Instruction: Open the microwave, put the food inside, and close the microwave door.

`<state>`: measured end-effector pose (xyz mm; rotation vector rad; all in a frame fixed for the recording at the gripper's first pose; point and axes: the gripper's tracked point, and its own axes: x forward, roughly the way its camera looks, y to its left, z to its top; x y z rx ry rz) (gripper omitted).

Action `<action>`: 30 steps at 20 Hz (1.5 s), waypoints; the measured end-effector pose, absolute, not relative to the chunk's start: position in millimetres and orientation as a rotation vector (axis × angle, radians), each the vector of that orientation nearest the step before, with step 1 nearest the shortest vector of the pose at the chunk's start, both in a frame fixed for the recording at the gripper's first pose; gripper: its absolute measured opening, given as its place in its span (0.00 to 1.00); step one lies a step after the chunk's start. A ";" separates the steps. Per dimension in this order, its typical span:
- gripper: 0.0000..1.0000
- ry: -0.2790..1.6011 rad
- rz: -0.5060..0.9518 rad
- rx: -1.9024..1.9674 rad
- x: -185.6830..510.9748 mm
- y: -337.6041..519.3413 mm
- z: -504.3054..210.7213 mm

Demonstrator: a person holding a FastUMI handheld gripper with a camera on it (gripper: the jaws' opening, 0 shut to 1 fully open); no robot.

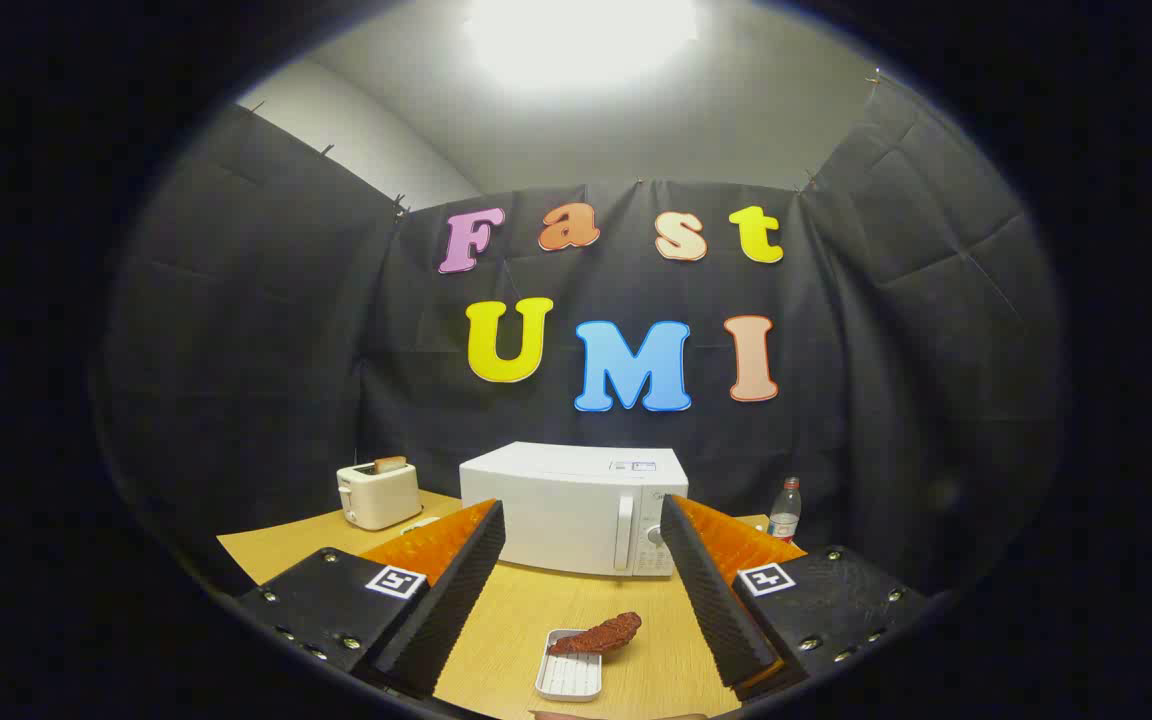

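A white microwave stands at the back of the wooden table, door shut, with its vertical handle and control knob on the right side. In front of it, between my fingers, lies a small white tray with a brown piece of food resting on its far end. My gripper is open, its fingers spread wide above the table and holding nothing. The tray sits low between the fingers; the microwave is beyond them.
A cream toaster with a slice of toast in it stands to the left of the microwave. A plastic bottle with a red label stands to the microwave's right. Black cloth walls close in the booth behind and on both sides.
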<state>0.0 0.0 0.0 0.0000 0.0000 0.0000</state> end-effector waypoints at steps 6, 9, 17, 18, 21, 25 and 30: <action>0.98 0.004 0.001 -0.001 1.6 1.5 -0.5; 0.98 0.004 0.002 0.001 0.7 2.4 -2.2; 0.98 0.007 0.001 -0.002 1.4 2.7 -2.6; 0.98 0.006 -0.001 -0.005 1.6 2.1 -2.4; 0.98 0.011 -0.007 -0.011 3.5 3.4 -5.8; 0.98 0.013 -0.024 -0.017 10.3 1.4 -8.7; 0.98 0.009 -0.031 -0.009 30.2 -0.9 -18.2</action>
